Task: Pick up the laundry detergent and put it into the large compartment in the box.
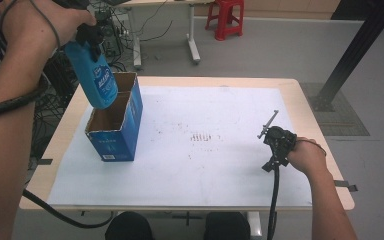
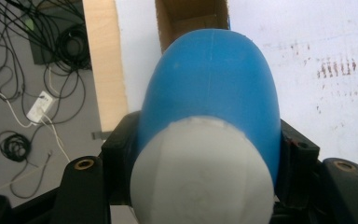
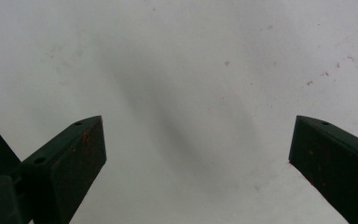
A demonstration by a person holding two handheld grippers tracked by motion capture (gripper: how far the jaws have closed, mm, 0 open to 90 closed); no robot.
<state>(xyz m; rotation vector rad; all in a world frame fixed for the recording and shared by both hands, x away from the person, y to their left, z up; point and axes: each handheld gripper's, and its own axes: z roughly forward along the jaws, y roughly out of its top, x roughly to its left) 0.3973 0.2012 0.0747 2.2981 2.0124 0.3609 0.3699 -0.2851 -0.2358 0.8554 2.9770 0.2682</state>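
A blue bottle [image 1: 96, 75] with a white cap hangs tilted above an open blue cardboard box [image 1: 116, 120] at the table's left. My left gripper [image 1: 91, 37] is shut on the bottle near its top. In the left gripper view the blue bottle [image 2: 214, 88] and its white cap sit between the jaws, with the box's opening [image 2: 191, 18] beyond. My right gripper [image 1: 278, 142] rests low over the white sheet [image 1: 205, 145] at the right, open. In the right gripper view its two jaws stand wide apart around the right gripper's centre [image 3: 198, 140], over bare white sheet.
The white sheet covers most of the wooden table [image 1: 300, 95] and carries small reddish marks [image 1: 202, 136] near its middle. Cables [image 2: 32, 70] lie on the floor left of the table. A red stool [image 1: 225, 17] and another table's legs [image 1: 192, 35] stand behind.
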